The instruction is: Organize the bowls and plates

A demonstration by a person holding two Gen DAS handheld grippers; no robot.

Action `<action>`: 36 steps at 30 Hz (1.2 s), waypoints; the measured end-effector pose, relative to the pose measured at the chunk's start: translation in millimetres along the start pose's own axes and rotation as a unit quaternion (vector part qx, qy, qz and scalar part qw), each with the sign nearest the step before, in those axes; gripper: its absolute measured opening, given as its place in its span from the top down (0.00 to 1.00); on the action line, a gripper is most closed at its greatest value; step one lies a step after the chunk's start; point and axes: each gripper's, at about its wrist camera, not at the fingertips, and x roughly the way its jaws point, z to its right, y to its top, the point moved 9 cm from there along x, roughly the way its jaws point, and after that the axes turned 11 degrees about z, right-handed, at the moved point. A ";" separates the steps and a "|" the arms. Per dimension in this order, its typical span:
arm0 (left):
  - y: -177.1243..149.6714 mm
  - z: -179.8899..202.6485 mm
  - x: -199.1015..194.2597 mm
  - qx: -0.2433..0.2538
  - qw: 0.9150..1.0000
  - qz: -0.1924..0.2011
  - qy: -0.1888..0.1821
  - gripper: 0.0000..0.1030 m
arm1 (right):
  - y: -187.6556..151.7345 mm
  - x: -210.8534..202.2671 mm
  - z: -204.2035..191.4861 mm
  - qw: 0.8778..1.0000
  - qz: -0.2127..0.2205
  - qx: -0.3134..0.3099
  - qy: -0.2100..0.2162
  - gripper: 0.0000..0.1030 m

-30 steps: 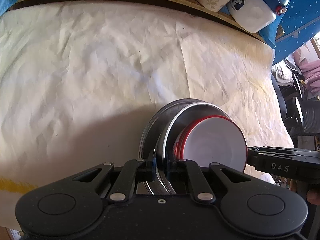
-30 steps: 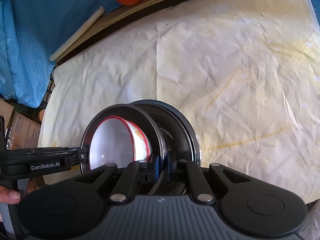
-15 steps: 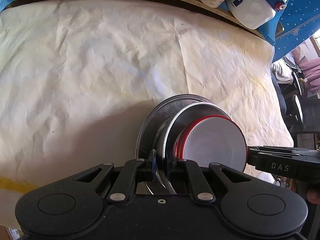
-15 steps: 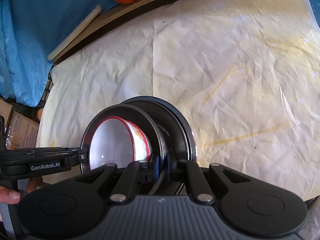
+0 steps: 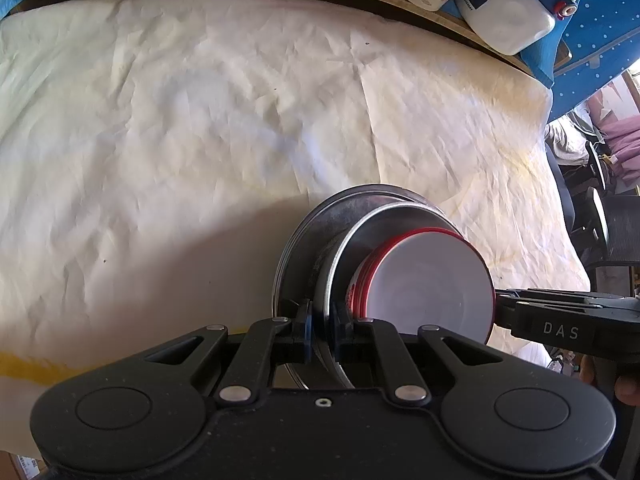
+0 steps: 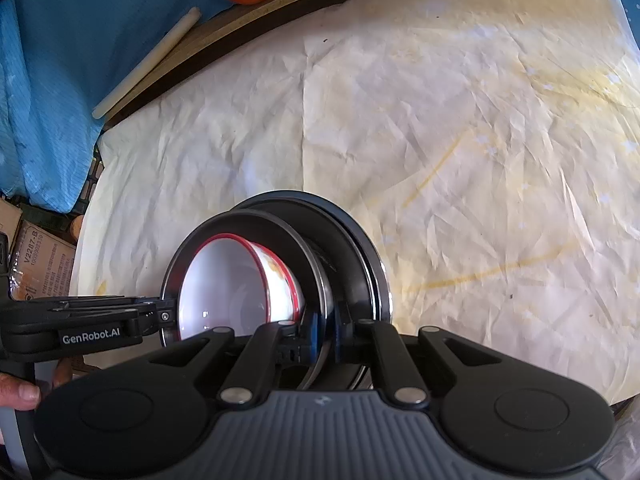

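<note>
Nothing much has moved: the stack (image 5: 384,280) of metal plates with the bowl (image 5: 432,284) inside hangs over the bench (image 5: 200,120). Left tool (image 5: 320,320) and right tool (image 6: 324,332), both pinched shut, each hold a plate rim. Lower both together, level, so nothing slides.

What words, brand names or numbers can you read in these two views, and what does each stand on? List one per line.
"DAS": side of the right tongs.
"GenRobot.AI": side of the left tongs.
"Ha Ha": white bottle; its smaller print is too blurred to read.
"V2287-B": cardboard box; the number row under it is too blurred to read.
</note>
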 end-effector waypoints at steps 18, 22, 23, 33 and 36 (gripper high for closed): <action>1.2 0.6 -1.0 0.003 1.000 0.009 0.006 0.91 | 1.2 0.5 0.9 1.000 0.009 -0.003 0.004 0.90; 1.0 0.3 -1.4 0.003 1.000 0.009 0.007 0.91 | 1.4 0.7 1.5 1.000 0.009 -0.003 0.005 0.90; 0.8 0.6 -1.4 0.003 1.000 0.009 0.007 0.91 | 1.6 0.8 1.5 1.000 0.008 -0.003 0.005 0.90; 1.7 1.0 -1.8 0.001 1.000 0.012 0.009 0.92 | 3.0 1.9 1.2 1.000 0.010 -0.006 0.006 0.90; 1.6 1.2 -1.8 -0.001 1.000 0.012 0.009 0.91 | 3.6 2.4 2.0 1.000 0.010 -0.006 0.007 0.90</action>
